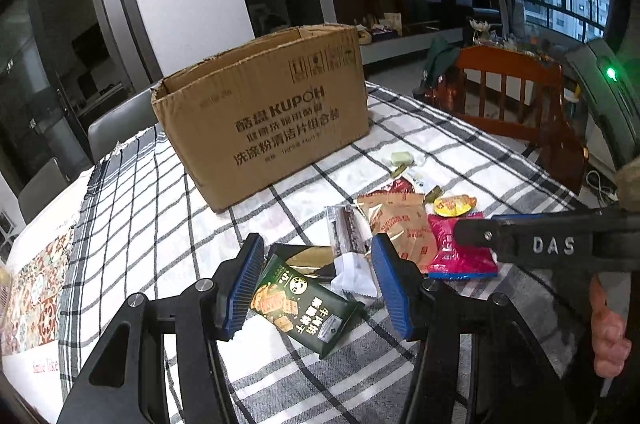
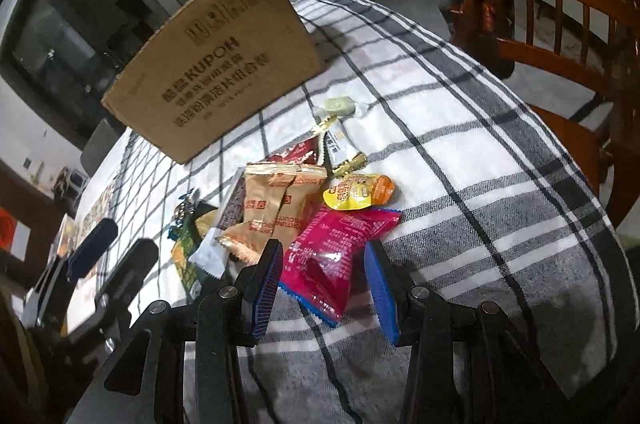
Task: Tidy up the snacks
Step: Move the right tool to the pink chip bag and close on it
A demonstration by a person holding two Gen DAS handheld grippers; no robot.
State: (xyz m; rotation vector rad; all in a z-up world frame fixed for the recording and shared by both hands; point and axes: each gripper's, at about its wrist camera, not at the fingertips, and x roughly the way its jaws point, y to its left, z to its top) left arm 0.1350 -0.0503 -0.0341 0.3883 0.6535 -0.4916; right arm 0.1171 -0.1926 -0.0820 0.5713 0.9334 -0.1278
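Observation:
A pile of snack packets lies on the checked tablecloth in front of an open cardboard box (image 1: pixel 260 119). My left gripper (image 1: pixel 316 284) is open, its blue pads on either side of a dark green cracker packet (image 1: pixel 300 304). My right gripper (image 2: pixel 322 288) is open around the near end of a pink packet (image 2: pixel 332 256), which also shows in the left wrist view (image 1: pixel 460 252). Brown biscuit packets (image 2: pixel 276 207), a yellow pouch (image 2: pixel 356 193), a dark bar (image 1: pixel 346 228) and small wrapped candies (image 2: pixel 338 105) lie between the grippers and the box (image 2: pixel 224 71).
A wooden chair (image 2: pixel 560 35) stands at the table's right side, also seen in the left wrist view (image 1: pixel 516 91). A patterned mat (image 1: pixel 36 284) lies at the table's left edge. The tablecloth (image 2: pixel 480 151) hangs over the right edge.

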